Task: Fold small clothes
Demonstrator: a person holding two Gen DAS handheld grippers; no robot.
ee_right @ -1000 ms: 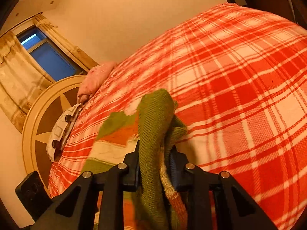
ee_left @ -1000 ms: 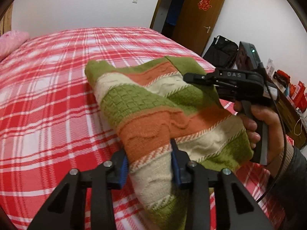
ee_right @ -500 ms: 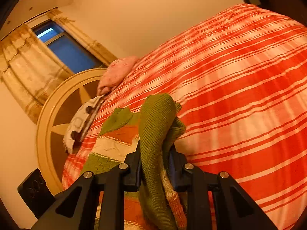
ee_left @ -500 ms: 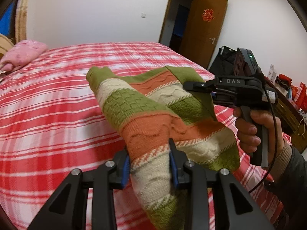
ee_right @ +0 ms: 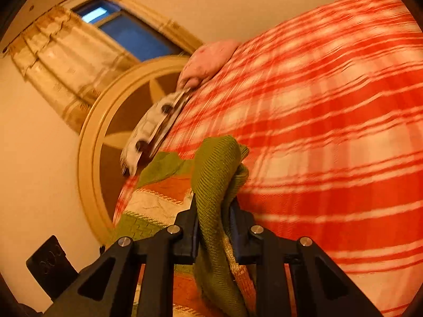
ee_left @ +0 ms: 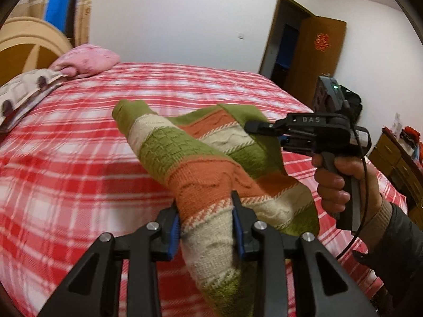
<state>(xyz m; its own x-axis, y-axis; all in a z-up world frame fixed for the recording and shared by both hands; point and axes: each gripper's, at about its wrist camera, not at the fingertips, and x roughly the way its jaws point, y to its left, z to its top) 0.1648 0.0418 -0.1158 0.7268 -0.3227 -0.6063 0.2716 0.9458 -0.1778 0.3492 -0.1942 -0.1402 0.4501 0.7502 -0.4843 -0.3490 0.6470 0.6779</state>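
Far to the left of the left hand-held gripper (ee_left: 206, 227), a headboard (ee_left: 23, 45) and a patterned pillow (ee_left: 23, 92) sit at the bed's (ee_left: 66, 163) head, with a pink pillow (ee_left: 84, 62) just beyond them. Wide bare plaid sheet lies ahead of and to the left of this hand-held gripper, open for moving. The left hand-held gripper is clamped on the striped knitted sweater (ee_left: 211, 158), its blue pads pressing the cream and orange bands; the sweater hangs in the air above the bed, stretched across to the right hand-held gripper (ee_left: 253, 126), which pinches its green edge while its jaws are closing further on the cloth. A hand (ee_left: 335, 177) holds that tool's handle, with a sleeve cut off at the frame's right edge. Beyond it stand an open door (ee_left: 317, 58), a dark bag (ee_left: 349, 103) and a low cabinet (ee_left: 396, 155) near the bed's right edge, leaving narrow room there.

From the right wrist, green knit bunches between the fingers and hides their tips, and the sweater's lower part drops out of view. Left of it the curtain (ee_right: 66, 60) and window (ee_right: 132, 34) show; the sheet to the right is blurred
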